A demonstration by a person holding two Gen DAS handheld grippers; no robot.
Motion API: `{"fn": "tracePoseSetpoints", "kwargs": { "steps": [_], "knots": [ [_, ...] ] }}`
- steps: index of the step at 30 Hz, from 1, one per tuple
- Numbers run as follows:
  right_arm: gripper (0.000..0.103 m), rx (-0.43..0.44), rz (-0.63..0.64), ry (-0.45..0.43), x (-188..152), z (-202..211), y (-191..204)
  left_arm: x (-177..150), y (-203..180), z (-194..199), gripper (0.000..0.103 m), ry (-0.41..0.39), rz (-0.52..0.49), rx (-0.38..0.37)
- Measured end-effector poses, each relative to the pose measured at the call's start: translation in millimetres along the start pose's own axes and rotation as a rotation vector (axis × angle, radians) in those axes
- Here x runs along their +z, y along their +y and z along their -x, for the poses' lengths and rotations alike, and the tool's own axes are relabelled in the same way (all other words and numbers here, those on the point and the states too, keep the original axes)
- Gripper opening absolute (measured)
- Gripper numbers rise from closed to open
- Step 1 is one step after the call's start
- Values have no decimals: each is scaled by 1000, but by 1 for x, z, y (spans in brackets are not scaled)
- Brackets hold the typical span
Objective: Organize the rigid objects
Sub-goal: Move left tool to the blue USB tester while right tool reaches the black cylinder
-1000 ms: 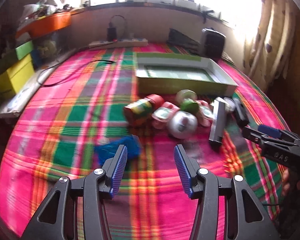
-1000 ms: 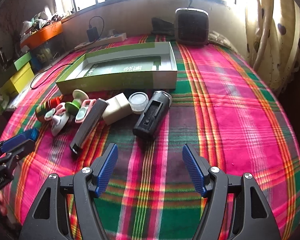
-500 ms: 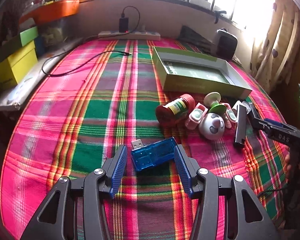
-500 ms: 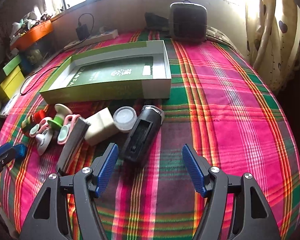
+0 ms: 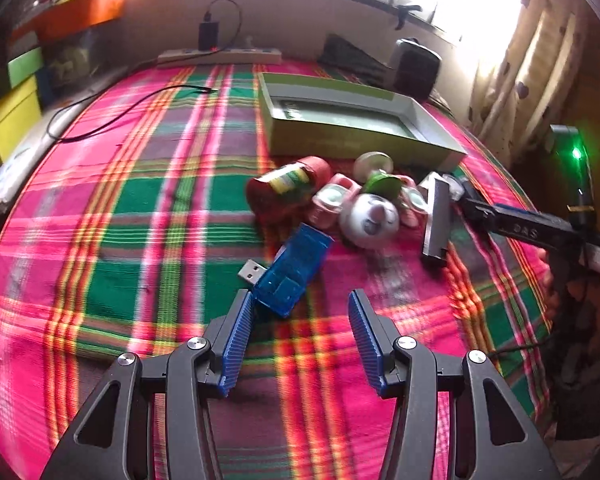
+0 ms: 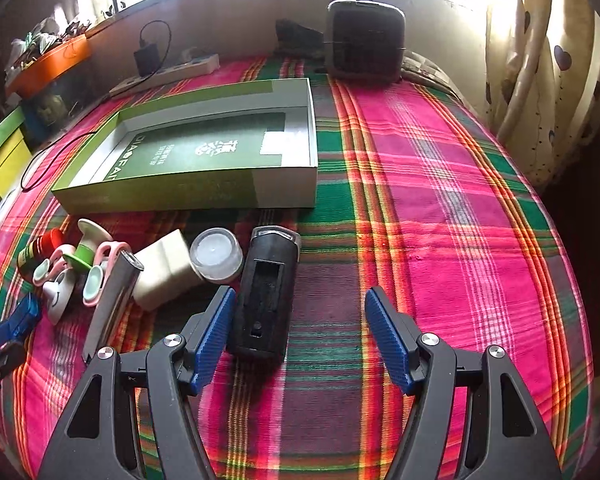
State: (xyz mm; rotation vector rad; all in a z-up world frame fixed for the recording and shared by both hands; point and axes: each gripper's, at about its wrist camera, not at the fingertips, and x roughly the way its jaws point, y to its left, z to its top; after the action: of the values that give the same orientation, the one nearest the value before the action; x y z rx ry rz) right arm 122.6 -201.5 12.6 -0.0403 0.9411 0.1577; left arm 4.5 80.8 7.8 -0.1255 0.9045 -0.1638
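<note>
While half a second ago the blue card reader (image 5: 294, 269) lay crosswise between the fingers of the left gripper (image 5: 300, 322), it now lies at a slant ahead of them, its near corner touching the tip of the left-hand finger (image 5: 239, 334) and its silver USB plug (image 5: 251, 270) pointing out to the left. The fingers stand wide apart and grip nothing. The reader rests on the plaid bedspread (image 5: 140, 208), just short of the pile of small things: a red canister (image 5: 286, 186) on its side, a white round toy (image 5: 370, 220), pink-rimmed pieces (image 5: 329, 199) and a grey bar (image 5: 436, 220). Beyond the pile sits the green box (image 5: 352, 128), open and with nothing in it.

On the right wrist view, the right gripper (image 6: 300, 328) has come lower and closer to the black device (image 6: 266, 292); before, the device lay ahead of the fingertips, and now its near end sits between the spread fingers, close against the left-hand pad (image 6: 214, 336), with a wide gap to the other pad. These fingers, too, are open and hold nothing. The device lies lengthwise, pointing toward the green box (image 6: 204, 188), with a white round jar (image 6: 217, 255) and a cream block (image 6: 165, 268) just beside it on the left. The blue card reader (image 6: 22, 316) shows at the far left edge, near the left gripper's tip.
</note>
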Motion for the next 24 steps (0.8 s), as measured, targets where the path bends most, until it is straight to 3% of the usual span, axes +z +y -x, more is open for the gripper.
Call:
{"fn": "tracePoseSetpoints", "kwargs": {
  "steps": [4,7,17,24],
  "knots": [
    [67,-6,-4,-6,1,0,-3,-3,-12,0,49,9,-25,-32],
    [54,-3,-4,-12,2,1,-5,-4,-19,1,49,12,-46,-33],
    [40,8,8,-17,3,-1,-5,12,-11,5,49,-22,-48,52],
    [29,18,6,-22,3,-1,-6,20,-9,-1,49,-24,-48,67]
  ]
}}
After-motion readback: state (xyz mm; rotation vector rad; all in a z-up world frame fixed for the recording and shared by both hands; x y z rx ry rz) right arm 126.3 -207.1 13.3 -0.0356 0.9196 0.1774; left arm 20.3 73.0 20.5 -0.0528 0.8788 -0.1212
